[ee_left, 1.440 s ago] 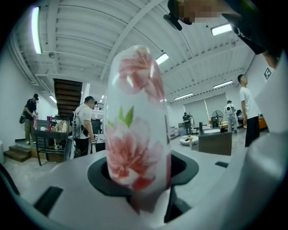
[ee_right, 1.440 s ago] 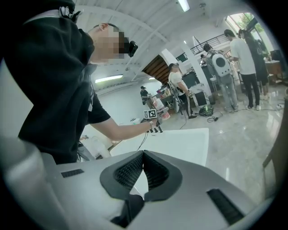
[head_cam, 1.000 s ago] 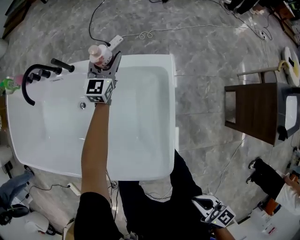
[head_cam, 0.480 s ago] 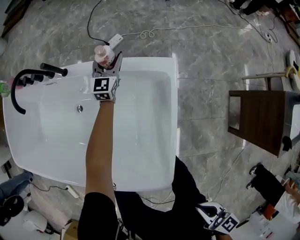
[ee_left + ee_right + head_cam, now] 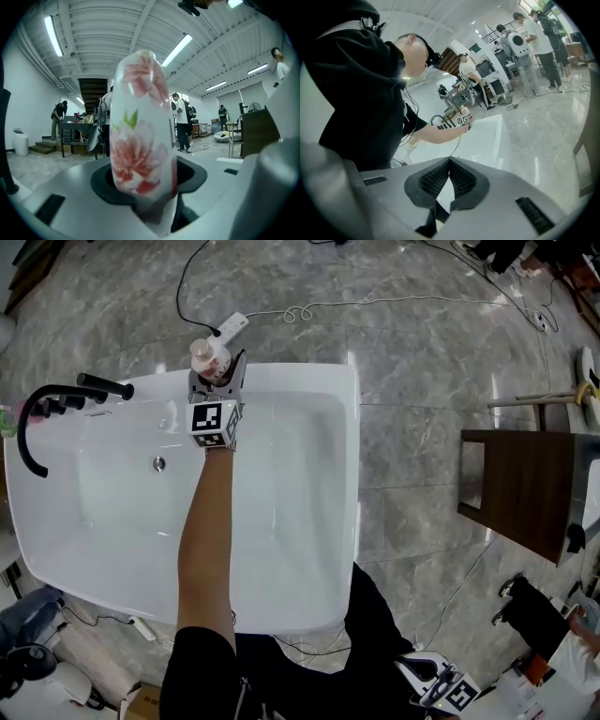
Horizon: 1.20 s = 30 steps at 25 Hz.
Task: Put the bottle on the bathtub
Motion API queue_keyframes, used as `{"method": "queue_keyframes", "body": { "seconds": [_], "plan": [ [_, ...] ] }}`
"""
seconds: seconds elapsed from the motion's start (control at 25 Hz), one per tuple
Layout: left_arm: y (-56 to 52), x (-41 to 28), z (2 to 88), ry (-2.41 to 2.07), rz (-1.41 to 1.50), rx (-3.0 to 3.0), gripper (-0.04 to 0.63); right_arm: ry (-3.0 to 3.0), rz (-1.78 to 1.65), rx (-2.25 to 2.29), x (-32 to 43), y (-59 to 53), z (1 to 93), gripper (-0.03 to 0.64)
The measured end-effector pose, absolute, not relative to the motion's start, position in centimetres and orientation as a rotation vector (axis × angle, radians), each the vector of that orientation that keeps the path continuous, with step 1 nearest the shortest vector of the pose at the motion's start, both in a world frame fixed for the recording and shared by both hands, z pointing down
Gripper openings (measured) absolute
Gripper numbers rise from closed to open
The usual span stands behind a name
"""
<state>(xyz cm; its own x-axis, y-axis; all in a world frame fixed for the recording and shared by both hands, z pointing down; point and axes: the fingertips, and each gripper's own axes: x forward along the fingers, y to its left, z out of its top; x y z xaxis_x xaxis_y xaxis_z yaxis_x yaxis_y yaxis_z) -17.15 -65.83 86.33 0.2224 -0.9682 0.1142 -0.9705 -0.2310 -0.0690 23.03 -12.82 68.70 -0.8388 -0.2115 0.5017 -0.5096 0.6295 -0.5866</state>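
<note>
Bottle (image 5: 140, 136) sits clamped low down in the jaws of your left gripper (image 5: 146, 197), and its white body with pink flowers stands nearly upright and fills the middle of the left gripper view. From the head view the left gripper (image 5: 217, 379) holds the bottle (image 5: 208, 356) over the far rim of the tub (image 5: 349, 399), just right of the black faucet (image 5: 37, 418). A white power strip (image 5: 232, 324) lies on the floor just beyond it. No view shows whether the bottle's base touches the rim. Against the frame from a second ago, the grip is the same, but the bottle and the marker cube look smaller, so your left hand has come down toward the rim. It also sits a little further right of the faucet than it did. Your bare forearm stretches across the tub's basin as before. Your right gripper (image 5: 449, 161) has its ribbed pads pressed together with nothing between them. In the head view the right gripper (image 5: 424, 679) hangs beside your body at the lower right, well apart from the tub and slightly lower in the picture than a second ago. A dark wooden cabinet (image 5: 525, 488) stands on the marble floor to the right.
</note>
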Motion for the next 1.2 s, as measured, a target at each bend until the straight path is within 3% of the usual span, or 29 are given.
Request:
{"method": "queue_keyframes", "body": {
  "seconds": [0.56,0.72,1.2],
  "plan": [
    [-65.6,-16.9,86.1,-1.926,0.176,2.482,0.229,-2.466,1.04,0.572,23.5,-13.1,68.8,0.012],
    [-65.6,-16.4,85.5,-1.902,0.15,2.564,0.324,-2.462,1.039,0.569,23.2,-13.1,69.1,0.012],
    [-64.5,-17.0,85.0,-1.916,0.124,2.561,0.404,-2.467,1.021,0.558,23.2,-12.8,69.2,0.012]
  ]
}}
